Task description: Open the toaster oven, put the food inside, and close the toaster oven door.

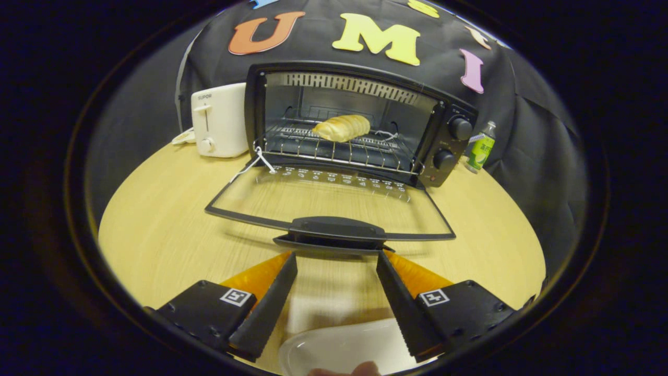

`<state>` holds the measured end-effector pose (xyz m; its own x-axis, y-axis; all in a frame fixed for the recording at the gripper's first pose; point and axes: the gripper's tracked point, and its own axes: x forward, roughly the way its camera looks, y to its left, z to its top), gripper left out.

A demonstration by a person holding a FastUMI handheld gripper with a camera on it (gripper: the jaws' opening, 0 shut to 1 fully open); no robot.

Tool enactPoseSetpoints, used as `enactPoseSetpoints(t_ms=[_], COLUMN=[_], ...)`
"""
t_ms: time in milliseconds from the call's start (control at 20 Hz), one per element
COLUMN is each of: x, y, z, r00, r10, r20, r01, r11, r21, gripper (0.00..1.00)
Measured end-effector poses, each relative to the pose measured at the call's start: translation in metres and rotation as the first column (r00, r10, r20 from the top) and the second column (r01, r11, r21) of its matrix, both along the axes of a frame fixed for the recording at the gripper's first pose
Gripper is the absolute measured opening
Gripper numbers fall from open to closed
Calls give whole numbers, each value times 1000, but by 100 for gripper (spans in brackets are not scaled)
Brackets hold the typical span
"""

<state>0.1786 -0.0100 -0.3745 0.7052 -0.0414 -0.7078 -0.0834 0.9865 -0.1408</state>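
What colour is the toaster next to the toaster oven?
White, seen in the gripper view: the toaster beside the black toaster oven, beyond the open gripper.

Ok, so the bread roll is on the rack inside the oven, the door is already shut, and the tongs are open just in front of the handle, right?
Not quite: in the gripper view the door is folded down open, not shut. The rest holds: the bread roll lies on the rack, and the tongs are open just short of the handle.

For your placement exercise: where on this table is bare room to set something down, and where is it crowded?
Bare wood lies left of the open oven door, in front of the toaster, and right of the door, below the bottle. Crowded: between the door handle and white plate, where the open hand-held gripper sits.
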Motion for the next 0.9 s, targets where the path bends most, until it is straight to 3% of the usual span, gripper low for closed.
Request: enactPoseSetpoints(t_ms=[300, 450, 750, 900], x=[4, 7, 14, 31], y=[1, 2, 7, 8], z=[2, 7, 42, 75], r00=[999, 999, 993, 977], r10=[-45, -28, -38, -38], r20=[22, 39, 114, 208], r01=[45, 29, 32, 13], r11=[999, 999, 998, 993], r21=[11, -24, 56, 119], gripper=[100, 100, 100, 100])
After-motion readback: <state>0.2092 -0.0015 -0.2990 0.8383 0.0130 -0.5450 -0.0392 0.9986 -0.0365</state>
